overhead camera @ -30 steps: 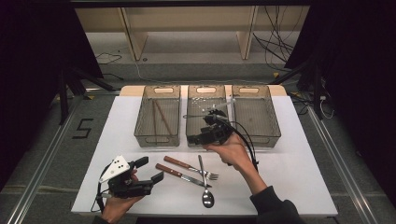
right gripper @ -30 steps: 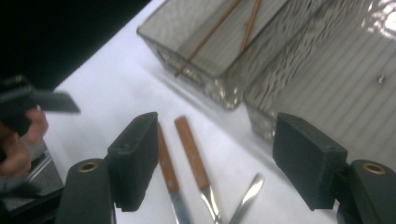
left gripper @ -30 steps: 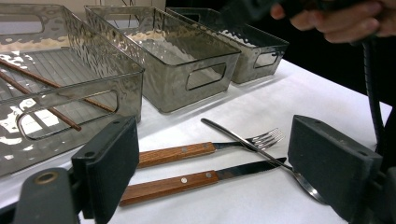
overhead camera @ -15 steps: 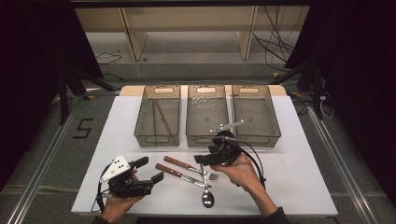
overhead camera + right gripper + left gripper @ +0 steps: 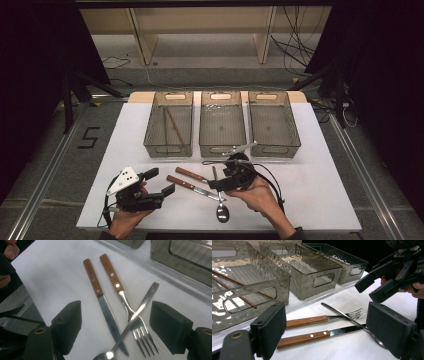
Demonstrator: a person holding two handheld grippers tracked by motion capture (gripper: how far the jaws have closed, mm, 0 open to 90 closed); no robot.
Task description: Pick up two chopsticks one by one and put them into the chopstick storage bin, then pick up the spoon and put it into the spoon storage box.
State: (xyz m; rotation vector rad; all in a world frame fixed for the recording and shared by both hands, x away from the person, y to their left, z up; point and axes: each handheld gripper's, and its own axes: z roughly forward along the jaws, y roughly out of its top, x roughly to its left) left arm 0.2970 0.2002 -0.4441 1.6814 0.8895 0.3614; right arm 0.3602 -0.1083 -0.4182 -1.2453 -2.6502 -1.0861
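Hovering my right claw (image 5: pixel 216 183) over the cutlery, I am keeping its jaws spread wide with nothing between the pads; they have just been opening further. Below it, on the white surface (image 5: pixel 320 200) in front of three grey bins (image 5: pixel 222 125), the knife (image 5: pixel 103 302), the fork (image 5: pixel 125 302) and the spoon (image 5: pixel 135 315) are lying together. The spoon's slim steel stem is crossing over the fork's neck and the knife's blade, so it is sitting on top and I am judging it the piece to lift first.

I am expecting it to be light, stiff and slick: polished metal that may slide or pivot in the pads. I am planning to close across the stem near its free end, clear of the crossing, squarely so it cannot swivel. The wooden handles of the knife and fork should be grippier, and I would take those mid-handle.

My left claw (image 5: pixel 161 182) is resting low at the near left of the surface, also open and empty. The left bin is already holding chopsticks (image 5: pixel 172 131).
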